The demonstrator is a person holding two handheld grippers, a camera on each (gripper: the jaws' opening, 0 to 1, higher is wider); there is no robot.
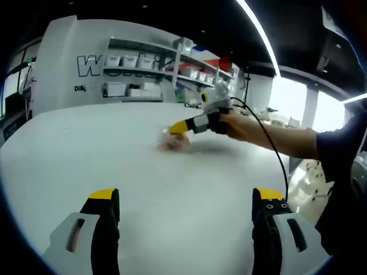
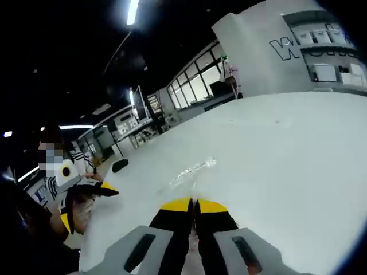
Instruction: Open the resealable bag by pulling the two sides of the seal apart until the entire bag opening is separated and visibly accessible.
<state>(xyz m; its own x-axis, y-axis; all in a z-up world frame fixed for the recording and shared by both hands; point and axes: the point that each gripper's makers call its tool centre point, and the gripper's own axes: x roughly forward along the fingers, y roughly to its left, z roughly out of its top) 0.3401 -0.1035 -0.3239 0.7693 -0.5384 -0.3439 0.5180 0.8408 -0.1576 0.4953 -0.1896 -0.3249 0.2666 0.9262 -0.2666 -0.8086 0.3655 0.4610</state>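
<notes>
In the left gripper view, the small clear resealable bag (image 1: 174,141) with pinkish contents lies on the white table (image 1: 86,149). A person's hand reaches in from the right with my right gripper (image 1: 179,127), whose yellow tips are closed at the bag's top. My left gripper (image 1: 187,197) stands open well short of the bag, its jaws wide apart with nothing between them. In the right gripper view, the right gripper (image 2: 194,205) is shut on the bag's edge, and crinkled clear film (image 2: 194,169) stretches ahead of the tips. The left gripper's yellow-tipped jaws (image 2: 86,203) show at the far left.
Shelves with white boxes (image 1: 137,63) line the wall beyond the table. A black cable (image 1: 269,140) hangs from the right gripper. A small dark object (image 2: 120,165) lies near the table's far edge. A person's sleeve (image 1: 338,160) is at the right.
</notes>
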